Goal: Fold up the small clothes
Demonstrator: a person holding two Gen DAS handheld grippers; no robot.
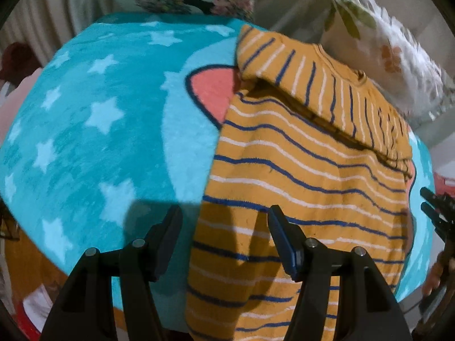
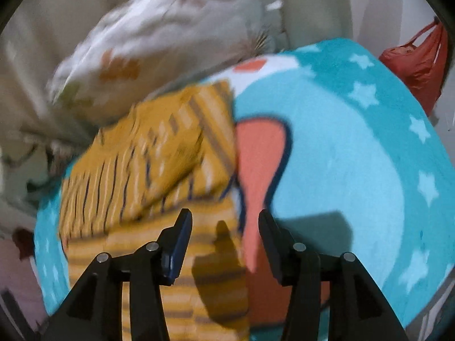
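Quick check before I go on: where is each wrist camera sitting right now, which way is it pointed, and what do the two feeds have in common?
Left wrist: behind the open left gripper, looking down across the striped shirt on the star blanket; the right gripper shows at the right edge.
Right wrist: behind the open right gripper, blurred, looking over the shirt's other side toward the pillow.
Shared: shirt, blanket, pillow.

black tool [image 1: 224, 236], silver screws.
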